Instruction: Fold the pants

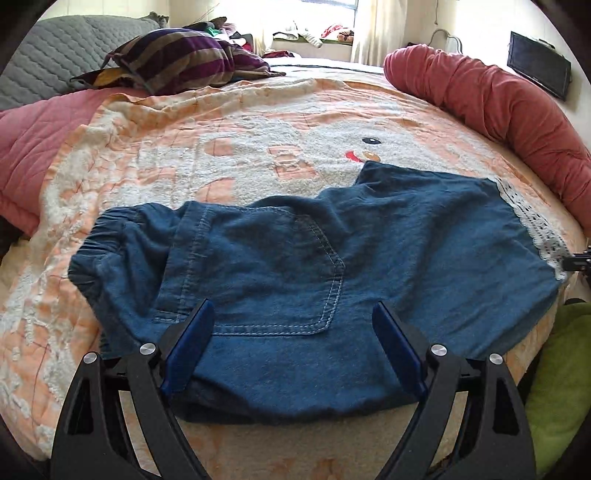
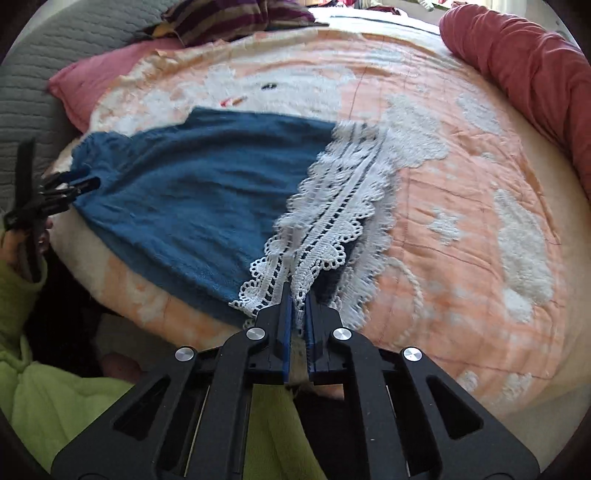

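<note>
A lived-in home bedroom, seen from the edge of a bed.

Ahead of both tools a peach and white fleecy blanket (image 1: 229, 147) with a cartoon face is covering the mattress, with a pink quilt (image 1: 33, 147) lying to the left of it and a rolled red duvet (image 1: 491, 96) curving along the far right. A striped purple cushion (image 1: 184, 59) is resting against a grey quilted headboard (image 1: 55, 55) far ahead on the left, loose clothes are piling up under a bright curtained window (image 1: 332, 14), and a dark screen (image 1: 539, 70) is leaning at the far right wall.
</note>
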`<state>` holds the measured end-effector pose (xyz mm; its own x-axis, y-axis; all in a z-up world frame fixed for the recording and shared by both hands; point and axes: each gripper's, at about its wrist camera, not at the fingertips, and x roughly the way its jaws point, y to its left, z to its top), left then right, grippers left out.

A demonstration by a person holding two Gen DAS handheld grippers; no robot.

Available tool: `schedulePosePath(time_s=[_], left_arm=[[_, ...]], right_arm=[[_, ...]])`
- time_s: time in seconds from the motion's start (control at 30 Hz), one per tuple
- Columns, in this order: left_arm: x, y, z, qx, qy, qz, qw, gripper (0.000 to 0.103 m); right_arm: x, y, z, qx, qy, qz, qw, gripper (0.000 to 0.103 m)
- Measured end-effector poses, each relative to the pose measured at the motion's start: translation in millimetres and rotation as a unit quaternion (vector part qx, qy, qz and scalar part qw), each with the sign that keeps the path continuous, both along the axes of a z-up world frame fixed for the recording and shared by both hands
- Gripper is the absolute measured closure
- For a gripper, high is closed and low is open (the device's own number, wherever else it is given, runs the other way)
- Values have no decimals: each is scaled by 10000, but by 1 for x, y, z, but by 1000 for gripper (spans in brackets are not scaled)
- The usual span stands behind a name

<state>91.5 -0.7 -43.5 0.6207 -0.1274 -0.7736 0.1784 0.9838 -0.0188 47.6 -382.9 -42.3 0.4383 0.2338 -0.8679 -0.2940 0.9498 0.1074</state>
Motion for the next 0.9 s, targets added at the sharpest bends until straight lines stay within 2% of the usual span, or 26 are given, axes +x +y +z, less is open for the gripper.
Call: schedulePosePath(time_s=[0.07, 0.2, 0.27, 0.33, 0.37, 0.4, 0.47, 0.53, 0.6, 0.67, 0.77, 0.83, 0.9], left_arm=[[-1, 3, -1, -10, 61, 51, 10000, 17], [-2, 3, -6, 75, 120, 67, 9999, 17], [-3, 4, -8, 91, 123, 63, 9999, 17], [-5, 5, -10, 69, 106, 50, 9999, 17], [-6, 5, -11, 71, 103, 43, 9999, 17], [-7, 5, -9, 54, 89, 30, 9999, 17], [-10, 8, -3, -65, 50, 26, 10000, 17], [-15, 12, 8, -173, -81, 38, 9998, 17], [-21, 15, 21, -260, -262, 64, 9993, 16], [-27, 19, 37, -298, -507, 123, 9982, 13], [-31, 20, 55, -252, -732, 197, 9968, 9], [-28, 19, 62, -136, -824, 275, 9961, 7], [-18, 17, 67, -59, -713, 369, 9968, 5]], right_arm=[[-4, -3, 0, -17, 70, 51, 10000, 101], [4, 0, -25, -185, 383, -41, 9991, 100], [5, 2, -25, -155, 410, -102, 9990, 98], [4, -1, -19, -129, 416, -207, 9988, 89], [3, -4, -16, -209, 393, -295, 9986, 65], [2, -5, -10, -498, 298, -478, 9972, 54], [-2, -8, 2, -642, 99, -634, 9959, 54], [-2, -11, 19, -534, -230, -829, 9949, 49], [-1, -1, 37, -403, -639, -867, 9934, 36], [4, 16, 49, -259, -937, -765, 9923, 30], [16, 50, 59, -22, -1225, -534, 9910, 22], [27, 72, 58, 92, -1289, -409, 9908, 20], [38, 97, 53, 161, -1278, -288, 9912, 19]])
